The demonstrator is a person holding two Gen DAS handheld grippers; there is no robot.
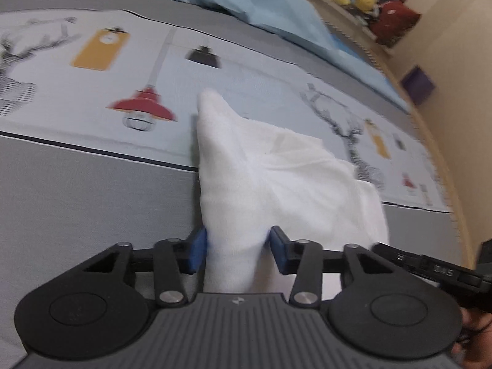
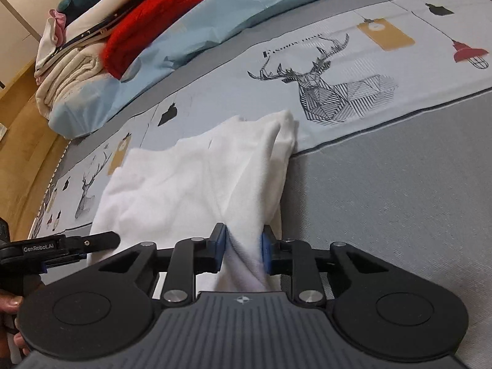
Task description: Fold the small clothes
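Each wrist camera looks steeply down along its own tongs, close above the bed (image 1: pixel 77 190). Both views share the white garment (image 1: pixel 276 169) (image 2: pixel 190 178) on it.

Right hand-held gripper (image 2: pixel 243 250) clamped on the white garment (image 2: pixel 190 178)

Blue pads pinch a bunched fold at six o'clock; the cloth fans toward twelve across the deer-print bed cover (image 2: pixel 344 92). At nine, the left hand-held gripper (image 2: pixel 92 240) reaches in; folded laundry (image 2: pixel 101 30) is stacked at eleven.
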